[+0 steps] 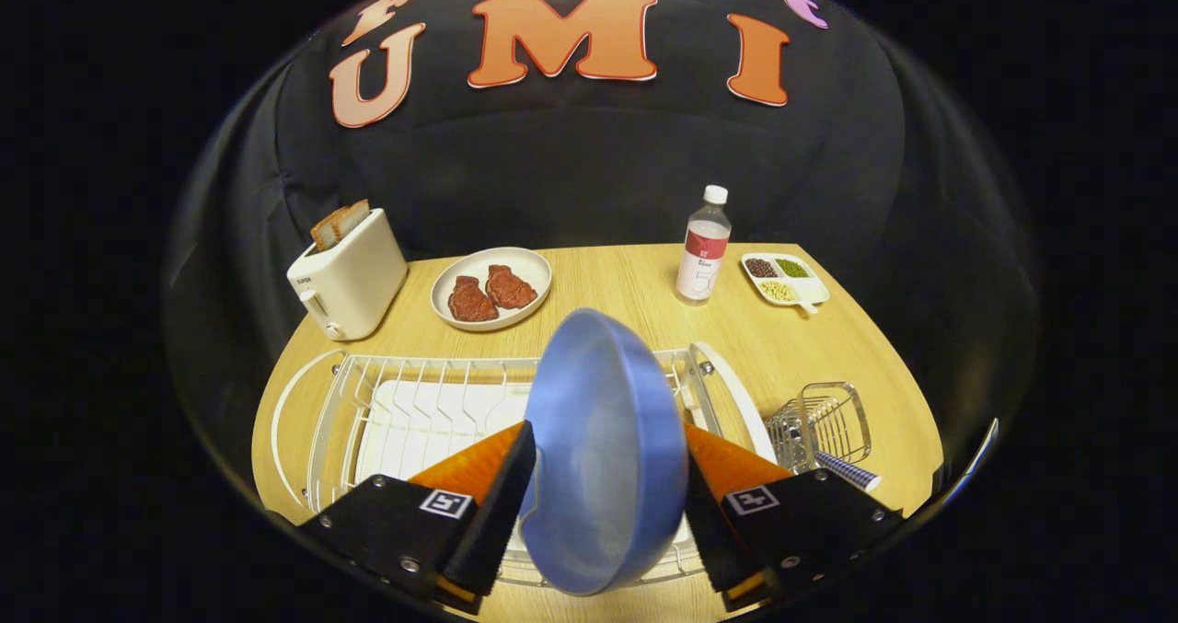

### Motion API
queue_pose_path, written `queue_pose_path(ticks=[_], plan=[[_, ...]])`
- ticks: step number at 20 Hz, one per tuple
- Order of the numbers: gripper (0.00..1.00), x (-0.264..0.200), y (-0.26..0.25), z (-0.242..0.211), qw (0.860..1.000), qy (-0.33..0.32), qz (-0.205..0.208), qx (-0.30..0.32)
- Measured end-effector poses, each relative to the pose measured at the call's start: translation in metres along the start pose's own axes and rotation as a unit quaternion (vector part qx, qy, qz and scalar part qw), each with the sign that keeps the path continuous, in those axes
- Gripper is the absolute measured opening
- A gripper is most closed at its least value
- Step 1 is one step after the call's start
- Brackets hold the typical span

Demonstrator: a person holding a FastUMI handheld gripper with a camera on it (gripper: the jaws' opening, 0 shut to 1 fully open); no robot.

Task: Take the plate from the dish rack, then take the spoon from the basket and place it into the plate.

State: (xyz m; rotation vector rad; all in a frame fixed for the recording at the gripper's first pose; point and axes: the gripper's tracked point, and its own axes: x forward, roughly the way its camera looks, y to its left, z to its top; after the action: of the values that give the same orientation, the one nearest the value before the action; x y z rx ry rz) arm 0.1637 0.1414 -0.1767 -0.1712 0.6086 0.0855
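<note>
The blue plate [603, 448] stands on edge between the tool's [607, 476] two fingers, both pressing on it, above the white dish rack [368, 402]. Just off to the right, the wire basket [824, 425] sits on the desk [626, 282], a striped handle [851, 469] at its foot.

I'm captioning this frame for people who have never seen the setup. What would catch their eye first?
First the blue plate, standing on edge between the gripper jaws, which press on it from both sides above the white dish rack. Beyond the rack, a white plate with two pieces of red meat lies beside a toaster holding bread. A wire basket sits right of the rack.
</note>
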Motion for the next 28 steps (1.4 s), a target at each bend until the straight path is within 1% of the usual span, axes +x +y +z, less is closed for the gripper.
queue_pose_path(ticks=[1,2,3,4,6,8,14,21,28], plan=[[0.79,0.001,-0.001,-0.002,1.000,0.005,-0.005,-0.006],[0.67,0.002,-0.002,-0.003,1.000,0.007,-0.012,-0.012],[0.58,0.002,-0.002,-0.005,1.000,0.010,-0.018,-0.015],[0.36,0.002,-0.004,-0.005,0.999,0.012,-0.027,-0.015],[0.32,0.001,-0.008,-0.007,0.999,0.024,-0.036,-0.016],[0.30,-0.002,-0.005,-0.002,0.999,0.021,-0.041,-0.015],[0.29,-0.019,-0.013,0.021,0.996,-0.009,-0.071,-0.051],[0.29,-0.050,-0.023,0.030,0.997,-0.032,-0.058,-0.030],[0.29,-0.105,-0.039,0.019,0.998,-0.056,-0.032,-0.009]])
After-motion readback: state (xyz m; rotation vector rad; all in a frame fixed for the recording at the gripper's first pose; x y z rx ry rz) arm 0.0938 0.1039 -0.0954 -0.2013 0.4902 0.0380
